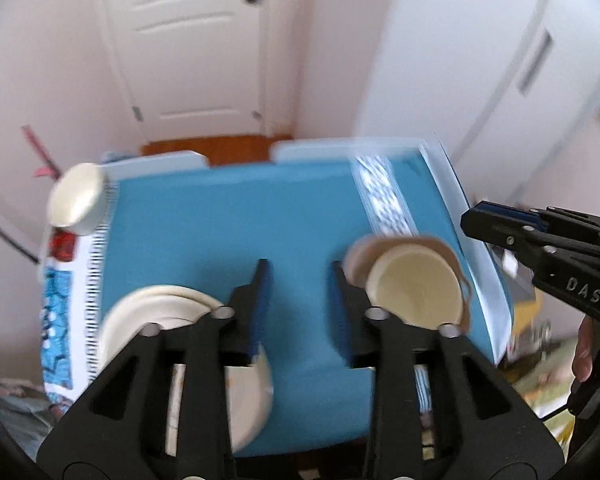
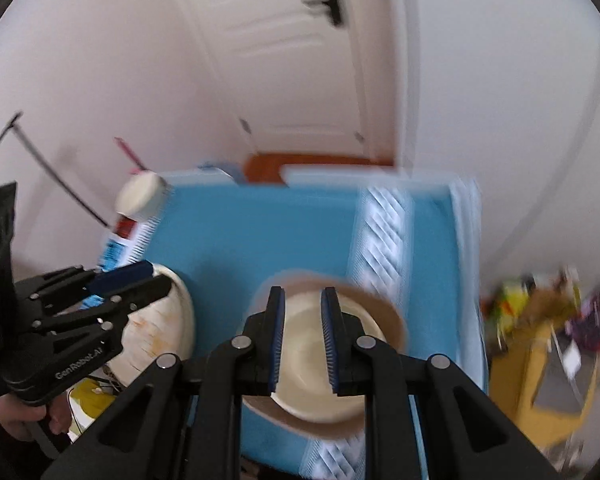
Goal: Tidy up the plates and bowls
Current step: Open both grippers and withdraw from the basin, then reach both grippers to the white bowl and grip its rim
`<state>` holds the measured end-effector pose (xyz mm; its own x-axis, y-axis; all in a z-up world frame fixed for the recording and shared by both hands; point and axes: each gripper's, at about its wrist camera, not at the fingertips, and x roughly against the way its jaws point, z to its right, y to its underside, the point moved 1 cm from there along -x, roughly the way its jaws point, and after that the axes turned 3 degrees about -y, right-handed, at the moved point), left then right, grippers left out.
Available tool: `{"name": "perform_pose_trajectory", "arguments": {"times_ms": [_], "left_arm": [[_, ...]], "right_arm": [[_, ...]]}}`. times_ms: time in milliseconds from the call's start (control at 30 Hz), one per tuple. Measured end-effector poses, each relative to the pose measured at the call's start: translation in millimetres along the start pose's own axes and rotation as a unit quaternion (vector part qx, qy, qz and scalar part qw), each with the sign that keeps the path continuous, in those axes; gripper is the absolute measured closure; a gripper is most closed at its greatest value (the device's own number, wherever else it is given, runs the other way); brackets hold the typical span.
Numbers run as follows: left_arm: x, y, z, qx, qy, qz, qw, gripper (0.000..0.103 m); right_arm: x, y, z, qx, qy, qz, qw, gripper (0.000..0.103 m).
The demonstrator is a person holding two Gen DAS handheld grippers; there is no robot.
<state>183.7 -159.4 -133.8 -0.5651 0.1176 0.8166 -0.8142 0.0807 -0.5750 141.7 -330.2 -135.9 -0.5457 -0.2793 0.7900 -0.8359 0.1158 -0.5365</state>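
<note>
Left tongs [image 1: 300, 300] stand apart over blue counter [image 1: 228, 220], their frame hiding part of the cream plates [image 1: 156, 304]. Right tongs [image 2: 302, 344] gape above a bowl [image 2: 300, 360] on a blurred brown plate [image 2: 388, 316].

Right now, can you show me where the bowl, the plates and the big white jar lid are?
bowl [image 2: 312, 356]: right wrist view, on its pale inside.
plates [image 1: 160, 304]: left wrist view, on the top plate's bare rim.
white jar lid [image 1: 76, 196]: left wrist view, middle of the round lid.
</note>
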Motion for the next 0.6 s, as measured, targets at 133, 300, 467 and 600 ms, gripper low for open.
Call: {"name": "perform_pose_trajectory", "arguments": {"times_ms": [133, 300, 467, 600], "left_arm": [[27, -11, -59, 0.063, -0.059, 0.058, 0.9946, 0.0], [25, -16, -145, 0.144, -0.089, 0.051, 0.9843, 0.0], [5, -11, -230, 0.226, -0.106, 0.033, 0.9677, 0.0], [-32, -8, -288, 0.29, -0.088, 0.004, 0.9529, 0.0]], "right_arm": [[-5, -44, -45, 0.057, -0.043, 0.028, 0.997, 0.012], [-46, -92, -102, 0.1, -0.094, 0.03, 0.99, 0.004], [-105, -123, -156, 0.126, -0.108, -0.021, 0.986, 0.004], [-165, -147, -194, 0.141, -0.1, -0.057, 0.983, 0.004]]}}
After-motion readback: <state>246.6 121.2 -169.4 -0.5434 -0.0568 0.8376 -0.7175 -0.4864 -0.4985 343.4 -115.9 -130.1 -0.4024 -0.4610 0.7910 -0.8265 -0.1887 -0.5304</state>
